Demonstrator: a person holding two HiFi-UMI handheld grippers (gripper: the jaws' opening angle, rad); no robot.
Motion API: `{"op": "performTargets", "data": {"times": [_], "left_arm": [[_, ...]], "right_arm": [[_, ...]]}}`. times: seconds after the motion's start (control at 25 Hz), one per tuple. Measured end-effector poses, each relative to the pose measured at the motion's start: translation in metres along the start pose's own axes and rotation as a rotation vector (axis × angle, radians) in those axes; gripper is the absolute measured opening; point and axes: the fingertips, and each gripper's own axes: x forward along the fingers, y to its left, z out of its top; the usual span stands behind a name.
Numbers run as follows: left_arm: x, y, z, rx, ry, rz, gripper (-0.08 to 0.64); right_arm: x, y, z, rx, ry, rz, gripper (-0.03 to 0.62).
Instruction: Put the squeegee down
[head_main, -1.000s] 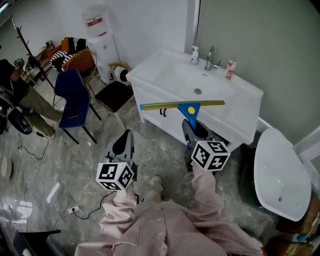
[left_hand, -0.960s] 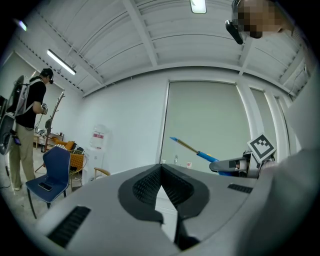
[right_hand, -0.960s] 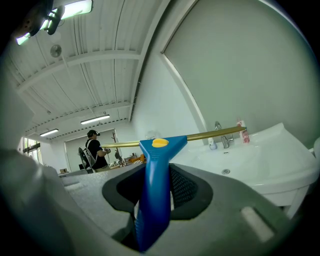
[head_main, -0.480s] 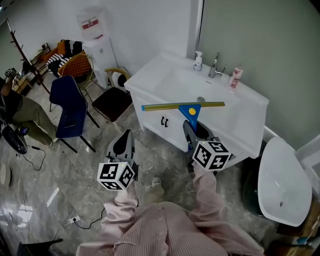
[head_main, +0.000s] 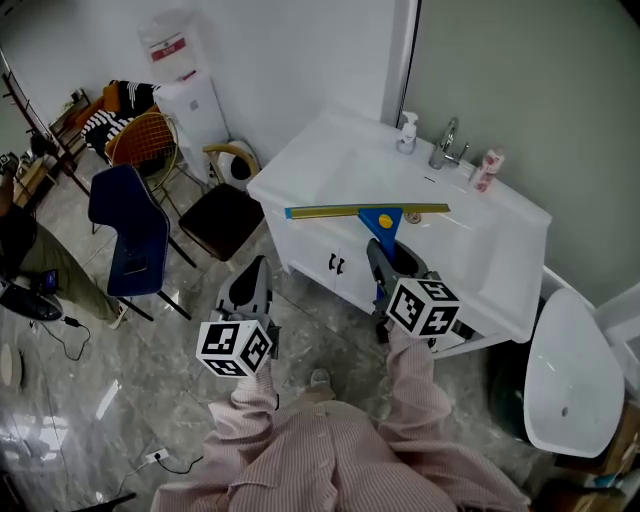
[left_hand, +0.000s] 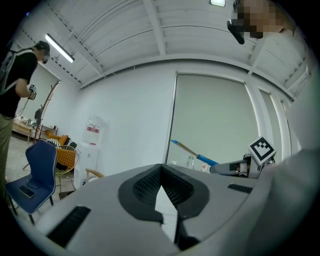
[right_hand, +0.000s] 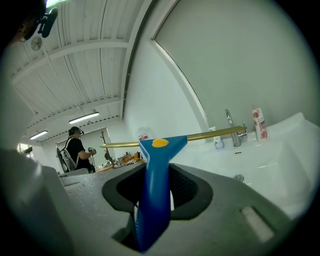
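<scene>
The squeegee has a blue handle with a yellow dot and a long brass-coloured blade. My right gripper is shut on the handle and holds the blade level in front of the white vanity. In the right gripper view the handle stands upright between the jaws of the right gripper, with the blade across the top. My left gripper hangs over the floor to the left, shut and holding nothing. In the left gripper view the left gripper has its pads meeting, and the squeegee shows off to the right.
On the vanity stand a faucet, a soap bottle and a pink bottle. A toilet is at the right. A blue chair, a dark-seated chair and a water dispenser stand at the left.
The vanity has slid down and to the right in the head view while both grippers keep their places in the picture. The squeegee stays in my right gripper.
</scene>
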Motion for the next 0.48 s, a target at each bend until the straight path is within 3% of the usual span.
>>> {"op": "performTargets", "data": {"times": [0.48], "left_arm": [[0.074, 0.049, 0.007, 0.004, 0.01, -0.043, 0.002]], "right_arm": [[0.08, -0.017, 0.012, 0.009, 0.006, -0.033, 0.13]]}}
